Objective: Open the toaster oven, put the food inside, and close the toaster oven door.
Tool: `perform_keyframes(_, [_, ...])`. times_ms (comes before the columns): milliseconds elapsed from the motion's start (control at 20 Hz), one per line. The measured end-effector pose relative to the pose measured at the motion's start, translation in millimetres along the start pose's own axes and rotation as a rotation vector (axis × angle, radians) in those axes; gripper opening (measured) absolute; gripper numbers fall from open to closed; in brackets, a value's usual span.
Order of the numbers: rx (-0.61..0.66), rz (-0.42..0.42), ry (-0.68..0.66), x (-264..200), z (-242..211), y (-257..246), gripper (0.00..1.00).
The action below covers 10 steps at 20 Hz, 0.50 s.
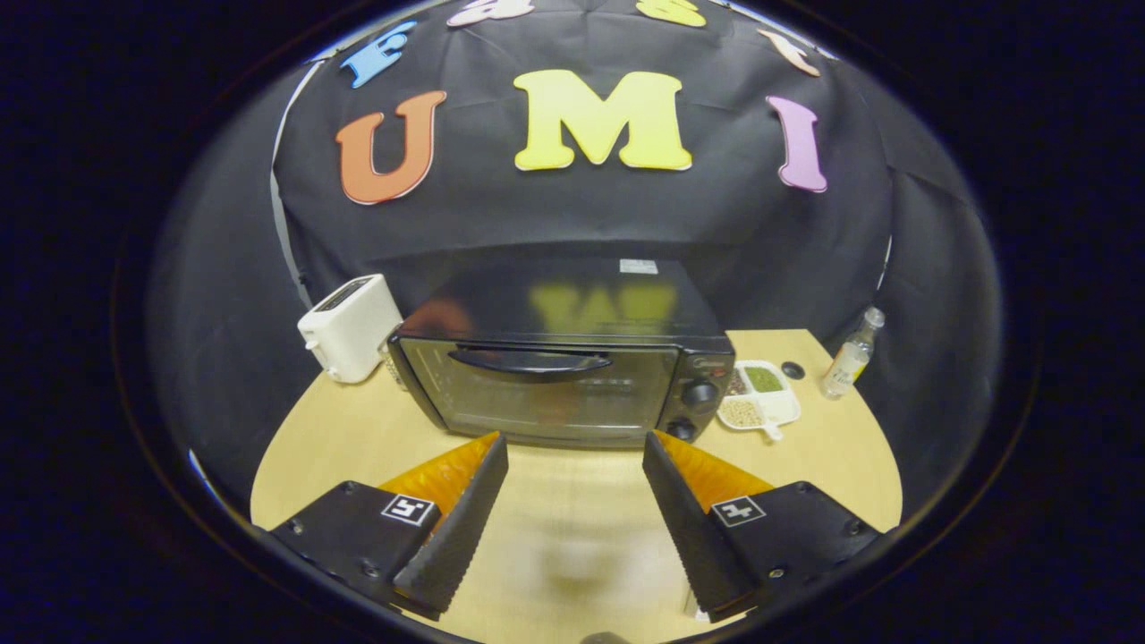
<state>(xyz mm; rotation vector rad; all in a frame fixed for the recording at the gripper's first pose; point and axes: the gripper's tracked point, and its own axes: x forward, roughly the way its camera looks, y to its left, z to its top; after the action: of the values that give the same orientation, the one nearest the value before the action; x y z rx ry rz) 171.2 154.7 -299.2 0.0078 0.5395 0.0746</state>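
Note:
A black toaster oven [564,358] stands on the wooden table [358,438] straight ahead of the fingers, its glass door shut. A dark curved handle [530,360] runs along the top of the door, and two knobs [699,394] sit on the right panel. A white divided dish [760,399] holding green and beige food lies just right of the oven. My gripper [574,444] is open, fingers wide apart, tips a short way before the oven's lower front edge, nothing between them.
A white toaster [349,326] stands left of the oven. A small clear bottle [852,353] stands at the far right of the table, with a small dark round object [793,369] near the dish. Black cloth walls close in behind and at both sides.

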Motion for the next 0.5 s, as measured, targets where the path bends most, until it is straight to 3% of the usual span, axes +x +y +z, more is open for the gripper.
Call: perform_keyframes(500, [0.036,-0.137,-0.274,-145.7,82.7,-143.5,0.97])
